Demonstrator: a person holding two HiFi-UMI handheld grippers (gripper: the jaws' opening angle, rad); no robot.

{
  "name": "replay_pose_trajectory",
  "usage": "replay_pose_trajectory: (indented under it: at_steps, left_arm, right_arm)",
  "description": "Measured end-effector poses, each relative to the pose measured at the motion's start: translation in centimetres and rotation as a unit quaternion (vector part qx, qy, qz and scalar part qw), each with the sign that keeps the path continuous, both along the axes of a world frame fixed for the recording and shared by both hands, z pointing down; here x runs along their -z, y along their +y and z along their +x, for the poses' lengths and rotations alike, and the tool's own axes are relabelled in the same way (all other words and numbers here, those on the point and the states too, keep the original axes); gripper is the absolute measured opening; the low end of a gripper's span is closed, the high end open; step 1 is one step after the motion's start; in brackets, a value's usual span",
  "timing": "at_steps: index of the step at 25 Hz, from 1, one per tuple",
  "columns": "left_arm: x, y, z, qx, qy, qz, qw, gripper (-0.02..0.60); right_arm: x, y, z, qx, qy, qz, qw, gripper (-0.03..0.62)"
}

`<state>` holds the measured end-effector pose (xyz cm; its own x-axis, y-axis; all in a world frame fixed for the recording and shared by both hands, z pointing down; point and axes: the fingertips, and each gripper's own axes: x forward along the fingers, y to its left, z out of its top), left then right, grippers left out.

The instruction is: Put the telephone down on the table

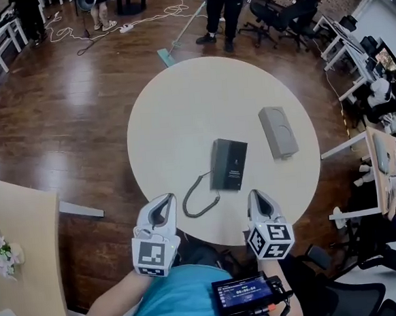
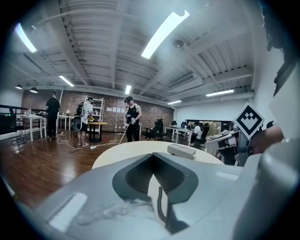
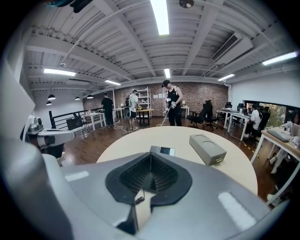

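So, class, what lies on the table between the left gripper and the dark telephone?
The coiled cord of the telephone lies there on the tabletop, seen most clearly in the head view.

A round beige table [image 1: 180,101] stands on a dark wooden floor [image 1: 58,110]. Beyond it are a brick wall [image 3: 192,92], black office chairs [image 1: 279,14] and white desks [image 1: 331,33], under long ceiling strip lights [image 3: 161,16].

Left gripper [image 1: 164,203] fingers [image 2: 136,176] together, empty, right gripper [image 1: 257,197] alongside, likewise closed, both angled slightly downward
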<state>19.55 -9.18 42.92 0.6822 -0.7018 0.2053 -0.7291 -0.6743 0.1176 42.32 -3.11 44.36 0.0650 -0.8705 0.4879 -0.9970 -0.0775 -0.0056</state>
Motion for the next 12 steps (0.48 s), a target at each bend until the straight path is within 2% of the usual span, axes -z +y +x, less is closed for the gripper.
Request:
replay_pose_trajectory:
  at_steps: [7,12]
  left_arm:
    - [-0.8,-2.6,2.1,0.011,-0.019,-0.01,0.9997,0.012]
    - [-1.4,-4.2,4.3,0.012,-0.036,-0.013,0.9992,0.012]
  right_arm:
    - [-3.1,-3.5,3.0,0.049,-0.015,-0.033,0.998,0.082]
    - [-6.8,-6.3,5.2,0.097,-0.064,-0.063,0.991,0.171]
